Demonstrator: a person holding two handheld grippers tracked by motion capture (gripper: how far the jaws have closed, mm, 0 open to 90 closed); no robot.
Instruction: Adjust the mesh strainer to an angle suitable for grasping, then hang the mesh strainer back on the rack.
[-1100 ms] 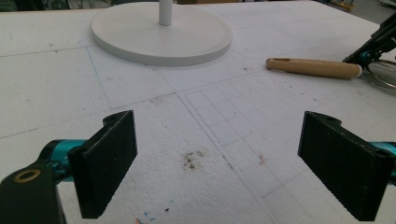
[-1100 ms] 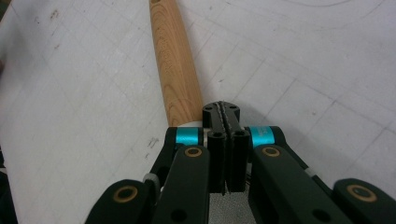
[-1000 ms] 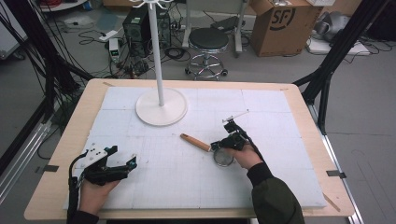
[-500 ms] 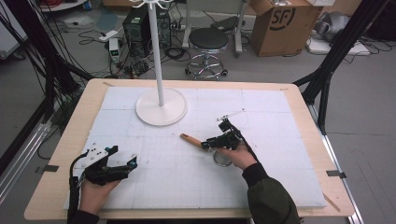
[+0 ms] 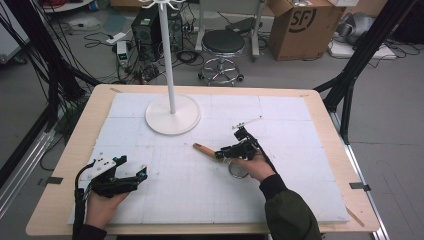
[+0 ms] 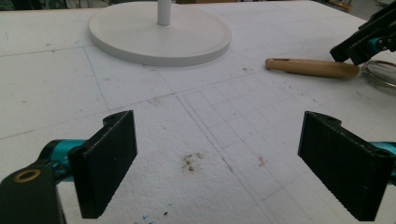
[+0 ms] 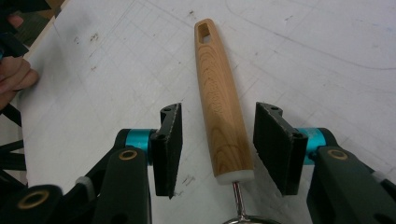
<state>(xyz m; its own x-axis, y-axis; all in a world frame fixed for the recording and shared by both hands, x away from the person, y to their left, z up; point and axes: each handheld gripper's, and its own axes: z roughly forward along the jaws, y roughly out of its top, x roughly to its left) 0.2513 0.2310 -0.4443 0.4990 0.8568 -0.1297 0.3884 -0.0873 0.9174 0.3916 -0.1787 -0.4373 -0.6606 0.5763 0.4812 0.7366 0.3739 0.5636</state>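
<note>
Right gripper [image 7: 217, 149] straddles wooden handle [image 7: 220, 100] of small strainer lying flat on white mat [image 5: 300, 190]. Jaws part open, gap either side, no contact yet. Step judged: approach to grasp. Next move calls for closing square on handle near metal neck. Left gripper [image 6: 217, 163] wide open, empty, well apart; stand base [image 6: 159, 32] beyond its fingers.

A light wooden table [image 5: 340, 165] carries a white gridded foam mat [image 5: 280, 107]. Beyond its far edge, on grey floor [image 5: 395, 130], stand a black swivel stool [image 5: 223, 45], a cardboard box [image 5: 304, 25], a computer tower [image 5: 150, 25] and tangled cables [image 5: 102, 37].
</note>
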